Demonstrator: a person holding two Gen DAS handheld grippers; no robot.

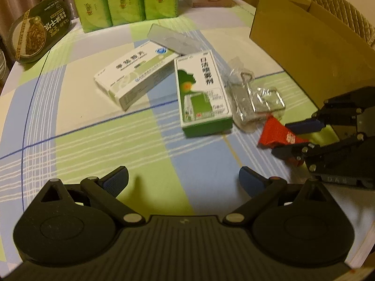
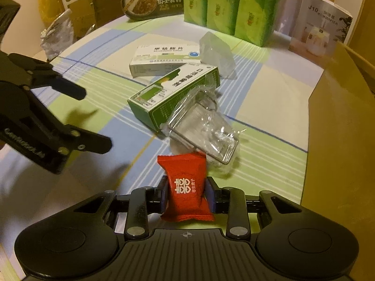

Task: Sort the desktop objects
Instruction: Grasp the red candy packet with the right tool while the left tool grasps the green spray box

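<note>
Right gripper (image 2: 187, 195) clamped on red packet (image 2: 186, 187); left gripper (image 1: 184, 179) wide, empty, above counter (image 1: 93, 145); green box (image 1: 201, 93) beyond.

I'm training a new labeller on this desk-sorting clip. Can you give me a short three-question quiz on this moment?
1. True or false: the left tool is gripping the green and white box.
2. What sits between the fingers of the right tool? A) red packet B) clear plastic case C) white medicine box
3. What stands at the table's right edge?

Key: 1. False; it is open and holds nothing. 2. A, the red packet. 3. A brown cardboard box.
</note>
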